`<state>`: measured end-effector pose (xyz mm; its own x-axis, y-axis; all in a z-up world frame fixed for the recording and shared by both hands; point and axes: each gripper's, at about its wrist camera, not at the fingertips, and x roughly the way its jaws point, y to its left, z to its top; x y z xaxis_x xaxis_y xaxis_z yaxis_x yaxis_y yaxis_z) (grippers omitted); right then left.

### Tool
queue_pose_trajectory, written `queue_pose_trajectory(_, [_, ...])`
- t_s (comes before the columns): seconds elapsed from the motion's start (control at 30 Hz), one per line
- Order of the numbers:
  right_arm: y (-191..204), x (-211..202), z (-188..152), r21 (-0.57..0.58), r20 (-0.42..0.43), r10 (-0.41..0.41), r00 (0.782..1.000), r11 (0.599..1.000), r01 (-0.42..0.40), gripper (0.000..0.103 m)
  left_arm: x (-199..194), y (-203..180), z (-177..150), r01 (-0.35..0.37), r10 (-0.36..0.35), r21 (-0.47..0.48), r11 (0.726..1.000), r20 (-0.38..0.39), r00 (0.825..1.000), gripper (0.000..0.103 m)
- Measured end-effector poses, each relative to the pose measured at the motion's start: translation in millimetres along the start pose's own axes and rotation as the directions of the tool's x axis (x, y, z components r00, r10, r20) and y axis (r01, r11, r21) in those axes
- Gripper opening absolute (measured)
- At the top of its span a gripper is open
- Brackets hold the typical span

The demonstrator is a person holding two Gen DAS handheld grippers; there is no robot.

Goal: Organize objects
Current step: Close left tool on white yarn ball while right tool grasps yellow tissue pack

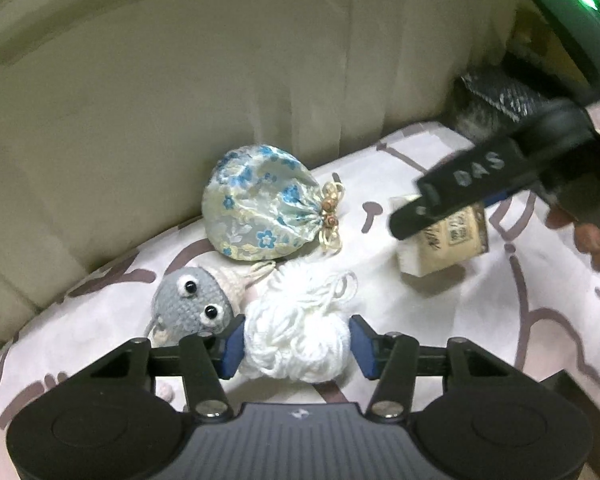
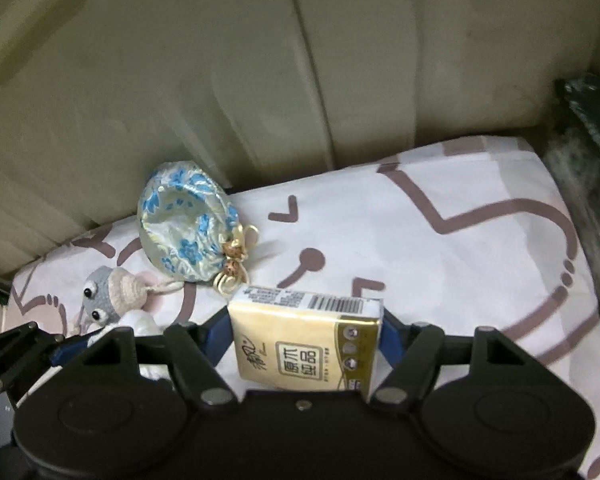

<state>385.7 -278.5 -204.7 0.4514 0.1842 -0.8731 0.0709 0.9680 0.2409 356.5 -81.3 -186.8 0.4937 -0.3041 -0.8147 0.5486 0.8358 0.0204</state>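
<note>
1. The bed sheet, white with brown line drawings, carried everything; a beige cushioned back rose behind it on the far side.
2. The flowered pouch lay at the far left against that back, its neck drawn tight by a beaded cord, so what it held could not be told.
3. The yarn ball sat near, just right of a grey knitted toy; the left claw had its blue pads pressed into both sides of the yarn, a grip apparently made.
4. The tissue pack stood between the right claw's pads, gripped at both edges.
5. The step looked like two pickups together; next, each needed lifting clear without snagging the toy, toward some spot not shown.
</note>
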Motion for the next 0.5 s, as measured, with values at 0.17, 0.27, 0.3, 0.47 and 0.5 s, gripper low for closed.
queue_pose_trajectory(0.17, [-3, -26, -6, -0.011, 0.042, 0.004, 0.999, 1.000, -0.004, 0.073, -23, 7, 3, -0.008, 0.009, -0.071, 0.997, 0.023, 1.000, 0.054])
queue_pose_trajectory(0.27, [-4, -45, -11, -0.024, 0.065, 0.010, 0.998, 1.000, -0.009, 0.073, -43, 11, 1, -0.015, 0.020, -0.123, 0.992, 0.040, 0.999, 0.054])
queue_pose_trajectory(0.3, [-3, -51, -12, -0.034, 0.075, 0.008, 0.997, 0.999, -0.005, 0.073, -49, 11, 0, -0.020, 0.026, -0.138, 0.990, 0.042, 0.999, 0.054])
queue_pose_trajectory(0.47, [-1, -82, -21, -0.057, 0.110, 0.014, 0.994, 0.998, -0.008, 0.073, -80, 10, -2, -0.056, 0.068, -0.184, 0.981, 0.059, 0.996, 0.054])
queue_pose_trajectory(0.5, [0, -88, -23, -0.058, 0.116, 0.016, 0.993, 0.998, -0.009, 0.073, -88, 10, -2, -0.057, 0.072, -0.201, 0.978, 0.065, 0.995, 0.054])
